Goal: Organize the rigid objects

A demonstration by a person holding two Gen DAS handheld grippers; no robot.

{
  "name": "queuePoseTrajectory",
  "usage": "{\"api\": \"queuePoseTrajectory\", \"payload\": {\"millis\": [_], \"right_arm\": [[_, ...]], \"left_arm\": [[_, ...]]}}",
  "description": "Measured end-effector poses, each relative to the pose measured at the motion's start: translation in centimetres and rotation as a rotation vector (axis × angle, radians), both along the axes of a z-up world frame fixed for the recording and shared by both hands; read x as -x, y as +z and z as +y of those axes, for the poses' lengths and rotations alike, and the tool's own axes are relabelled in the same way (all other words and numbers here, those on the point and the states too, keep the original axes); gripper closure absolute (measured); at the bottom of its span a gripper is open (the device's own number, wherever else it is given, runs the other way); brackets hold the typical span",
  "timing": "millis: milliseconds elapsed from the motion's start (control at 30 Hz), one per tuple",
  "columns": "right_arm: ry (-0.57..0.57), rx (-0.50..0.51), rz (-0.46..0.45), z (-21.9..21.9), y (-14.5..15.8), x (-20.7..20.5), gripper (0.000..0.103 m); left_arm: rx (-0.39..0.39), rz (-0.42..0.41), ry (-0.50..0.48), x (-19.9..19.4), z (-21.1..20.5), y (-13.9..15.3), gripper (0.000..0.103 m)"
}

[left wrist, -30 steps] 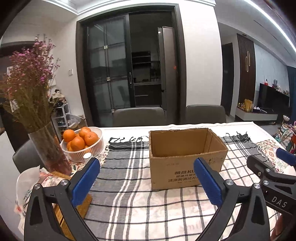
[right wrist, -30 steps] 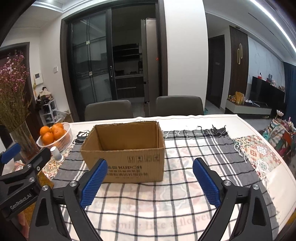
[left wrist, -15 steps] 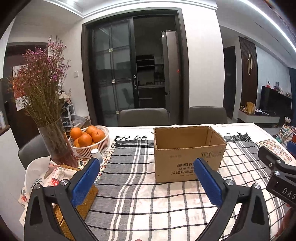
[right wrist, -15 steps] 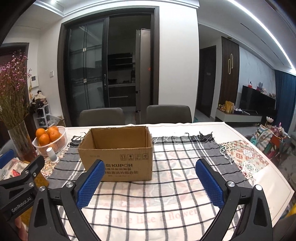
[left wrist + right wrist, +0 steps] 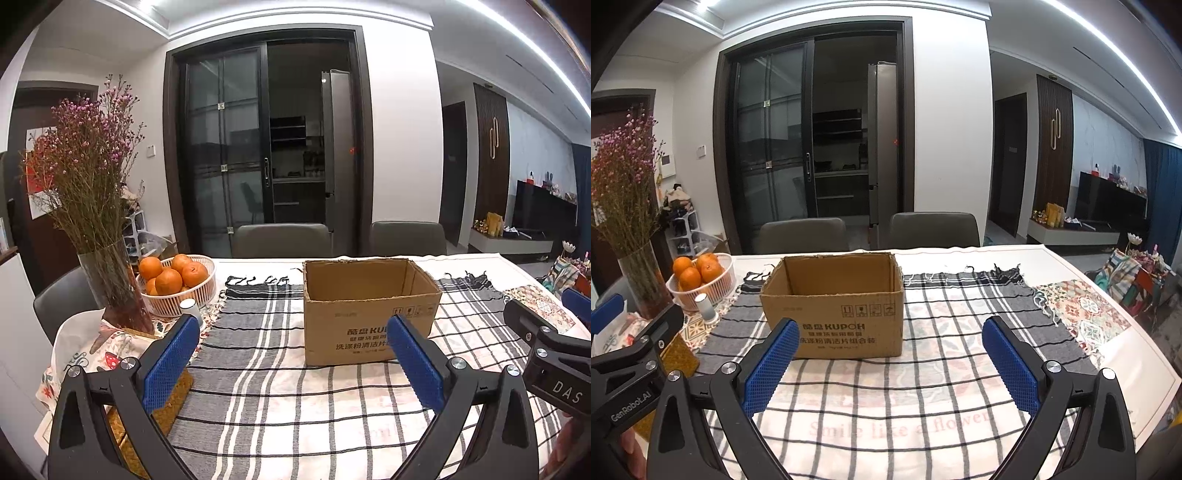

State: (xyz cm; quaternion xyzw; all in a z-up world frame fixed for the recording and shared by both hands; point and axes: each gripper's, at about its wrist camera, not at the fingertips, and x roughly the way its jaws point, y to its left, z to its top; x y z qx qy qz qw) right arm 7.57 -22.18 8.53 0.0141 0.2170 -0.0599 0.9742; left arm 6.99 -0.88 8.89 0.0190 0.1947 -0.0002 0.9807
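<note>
An open brown cardboard box (image 5: pixel 369 310) stands on the checked cloth in the middle of the table; it also shows in the right wrist view (image 5: pixel 836 306), and its inside looks empty. My left gripper (image 5: pixel 291 363) is open and empty, held above the cloth in front of the box's left side. My right gripper (image 5: pixel 890 363) is open and empty, in front of the box's right side. Each gripper shows at the edge of the other's view. A small white bottle (image 5: pixel 705 308) stands left of the box, by the basket.
A white basket of oranges (image 5: pixel 177 286) and a glass vase of dried flowers (image 5: pixel 114 288) stand at the left. A woven yellow mat (image 5: pixel 173 402) lies at the front left. Two grey chairs (image 5: pixel 801 234) stand behind the table. The table's right edge (image 5: pixel 1137 332) is near.
Both grippers have drawn back and risen from the box, so it looks smaller and farther. Both stay open and empty.
</note>
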Motion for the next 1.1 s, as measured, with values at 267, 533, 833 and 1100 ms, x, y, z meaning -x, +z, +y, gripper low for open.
{"api": "queuePoseTrajectory", "payload": {"millis": [267,533,833,1100], "right_arm": [[-0.002,0.003,-0.009,0.1,0.17,0.35,0.002],[0.0,0.003,-0.01,0.11,0.27,0.4,0.002],[-0.001,0.001,-0.012,0.07,0.21,0.43,0.002],[-0.002,0.001,-0.01,0.1,0.21,0.47,0.002]], "left_arm": [[0.003,-0.009,-0.003,0.18,0.01,0.17,0.0],[0.002,-0.005,-0.006,0.08,-0.02,0.13,0.0],[0.005,0.0,-0.009,0.08,-0.08,-0.03,0.0],[0.005,0.003,-0.014,0.05,-0.06,-0.22,0.0]]}}
